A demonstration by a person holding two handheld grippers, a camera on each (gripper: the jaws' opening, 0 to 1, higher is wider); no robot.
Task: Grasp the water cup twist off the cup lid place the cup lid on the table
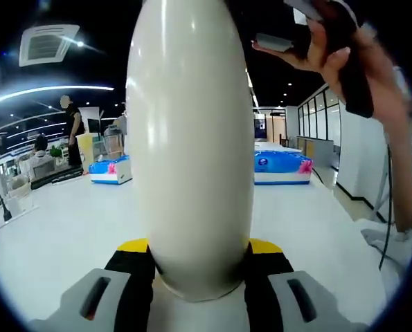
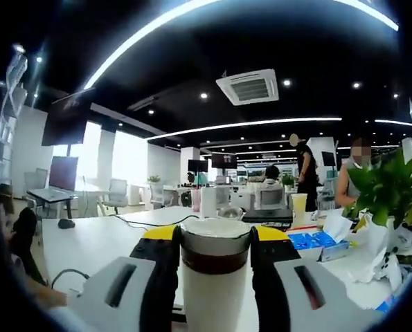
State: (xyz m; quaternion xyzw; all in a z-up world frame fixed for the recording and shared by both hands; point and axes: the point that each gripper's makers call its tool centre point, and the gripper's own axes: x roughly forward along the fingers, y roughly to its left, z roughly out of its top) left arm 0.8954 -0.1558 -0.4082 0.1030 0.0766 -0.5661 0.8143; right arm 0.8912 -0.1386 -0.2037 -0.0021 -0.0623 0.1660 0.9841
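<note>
The left gripper [image 1: 199, 266] has its jaws pinching the water cup [image 1: 190, 138] (cream-coloured); the right gripper [image 2: 215, 252] clamps the cup lid [image 2: 215, 277].

A potted green plant [image 2: 386, 190] is seen at the right edge of the right gripper view. Just below and left of the plant, a blue box [image 2: 315, 243] is laid on the white table [image 2: 102, 238], beside crumpled white paper [image 2: 358, 242]. Far left of the plant, a laptop [image 2: 57, 181] is set up; a ceiling vent [image 2: 249, 86] is mounted overhead. Possibly a yellowish cup [image 2: 300, 205] stands left of the plant.
</note>
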